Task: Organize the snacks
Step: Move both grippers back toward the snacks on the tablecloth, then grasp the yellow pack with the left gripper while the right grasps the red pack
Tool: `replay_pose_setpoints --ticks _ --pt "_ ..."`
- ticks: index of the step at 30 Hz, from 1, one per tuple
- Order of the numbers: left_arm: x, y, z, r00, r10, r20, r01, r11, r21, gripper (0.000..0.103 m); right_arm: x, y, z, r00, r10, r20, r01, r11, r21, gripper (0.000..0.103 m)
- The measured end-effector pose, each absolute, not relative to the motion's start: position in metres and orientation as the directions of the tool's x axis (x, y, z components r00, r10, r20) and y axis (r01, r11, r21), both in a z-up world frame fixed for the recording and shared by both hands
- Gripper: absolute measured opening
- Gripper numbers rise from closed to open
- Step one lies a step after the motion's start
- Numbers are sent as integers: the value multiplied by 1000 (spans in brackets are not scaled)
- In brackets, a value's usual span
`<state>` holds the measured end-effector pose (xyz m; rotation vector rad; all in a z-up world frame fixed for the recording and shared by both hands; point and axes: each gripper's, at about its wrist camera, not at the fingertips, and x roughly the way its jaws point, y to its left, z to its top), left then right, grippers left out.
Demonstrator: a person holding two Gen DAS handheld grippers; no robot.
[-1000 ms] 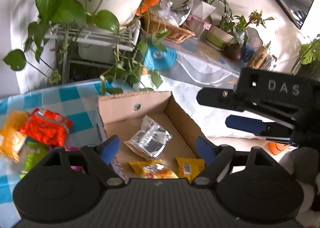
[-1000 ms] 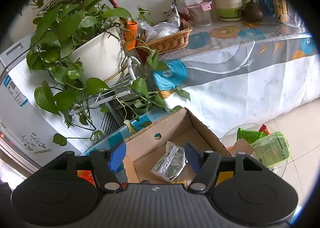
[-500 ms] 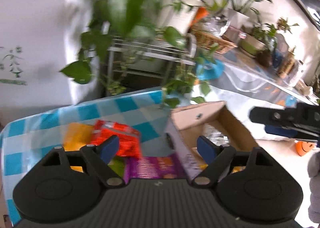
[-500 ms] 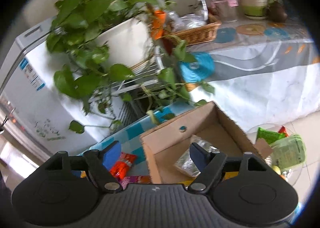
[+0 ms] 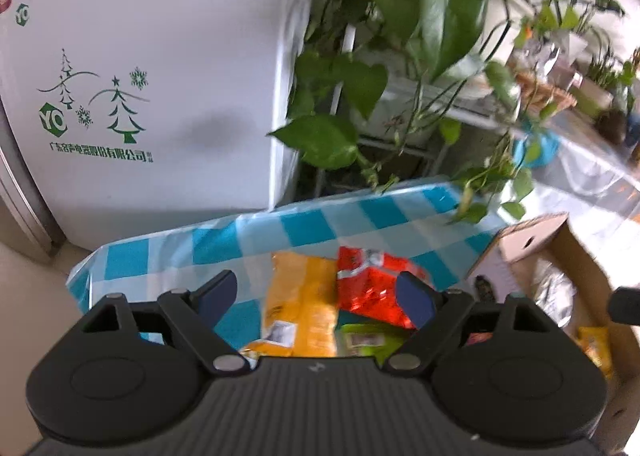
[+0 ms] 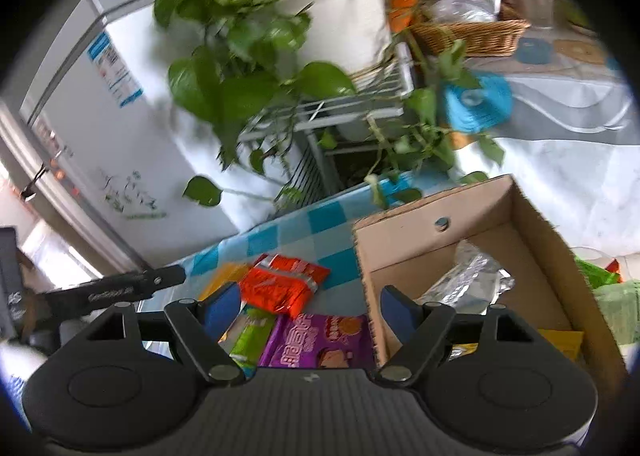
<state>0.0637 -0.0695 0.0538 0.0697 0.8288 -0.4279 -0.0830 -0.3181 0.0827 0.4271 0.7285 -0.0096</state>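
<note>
Snack packets lie loose on a table under a blue-and-white checked plastic cloth: a crinkled red foil packet sits beside a long yellow packet, with a green packet just below them, and the right wrist view adds a purple biscuit packet lying against the outer wall of an open brown cardboard box. Inside that box rest a crumpled silver foil bag and, near its lower edge, a small yellow packet. The left gripper hangs over the yellow and red packets with its blue-padded jaws spread and nothing pinched between them. The right gripper is likewise spread and holds nothing, straddling the box's near wall above the purple packet. Behind the table stand a white freezer with green tree prints and a leafy green potted vine.
</note>
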Motion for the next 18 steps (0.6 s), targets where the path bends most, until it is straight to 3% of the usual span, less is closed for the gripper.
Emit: replay_pose_setpoints --ticks 10,18 --pt "80 -94 11 538 -285 -794 510 859 37 86 -70 -309 73 731 183 -657 181 877 445 83" --pt "98 -99 -17 505 -262 -822 523 851 50 83 -51 -303 62 703 200 -682 217 854 474 84"
